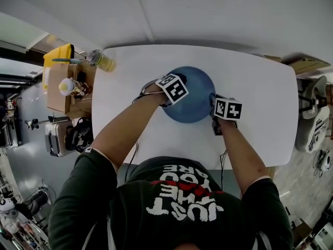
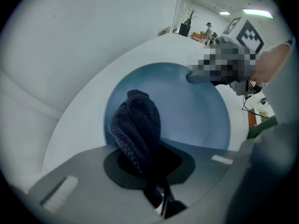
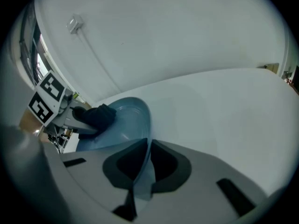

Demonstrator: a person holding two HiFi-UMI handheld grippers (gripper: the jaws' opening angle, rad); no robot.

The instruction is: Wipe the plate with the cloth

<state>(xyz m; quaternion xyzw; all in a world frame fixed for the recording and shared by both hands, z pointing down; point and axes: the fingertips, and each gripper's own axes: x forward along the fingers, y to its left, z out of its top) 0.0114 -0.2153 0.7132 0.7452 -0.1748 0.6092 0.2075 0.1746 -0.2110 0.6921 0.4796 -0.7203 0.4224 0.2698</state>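
one white table (image 1: 260, 87) carries everything. the shirt (image 1: 182, 204) print, seen upside down, reads "just the you are". the blue plate (image 1: 200, 108) sits mid-table; the right gripper (image 3: 140, 167) pinches its rim at 4 o'clock. the left gripper (image 2: 156, 185) clamps the dark cloth (image 2: 135, 125), which lies against the plate near 9 o'clock.

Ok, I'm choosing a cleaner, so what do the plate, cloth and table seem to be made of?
The plate is blue, smooth, with a soft sheen and thin rim: probably plastic, though glazed ceramic is possible. The cloth is dark knitted or looped fabric, matte, with visible ribbed texture. The table is white, smooth and matte: likely laminate, but unsure.
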